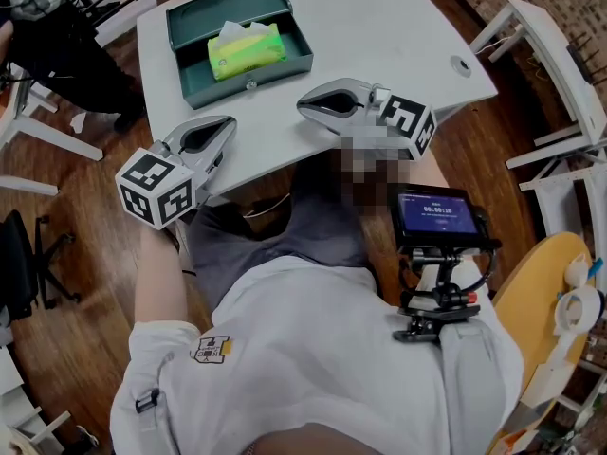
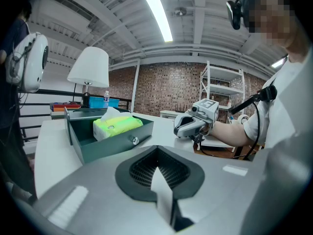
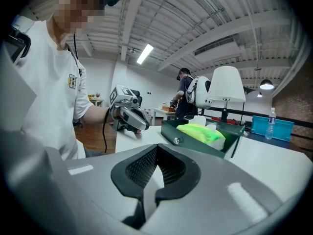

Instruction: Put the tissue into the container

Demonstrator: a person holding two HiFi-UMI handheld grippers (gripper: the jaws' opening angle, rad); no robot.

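Left gripper (image 1: 226, 124) and right gripper (image 1: 305, 107) are closed on nothing. Ahead of both jaws, the tissue (image 1: 245, 50) lies inside the container (image 1: 190, 28), with a lamp (image 2: 88, 67) beyond.

Dark green box-shaped container (image 1: 190, 41) on the far white table (image 1: 398, 36), yellow-green plastic tissue pack (image 1: 248, 50) inside. Near, grey left claw (image 1: 228, 121) and grey right claw (image 1: 303, 105) bear black-and-white square-patterned cubes (image 1: 156, 188). Brown wooden floor (image 1: 85, 282).

White table (image 1: 398, 36), white lamp (image 2: 88, 66), water bottle (image 3: 269, 124), brick wall (image 2: 166, 89), wooden floor (image 1: 66, 292)
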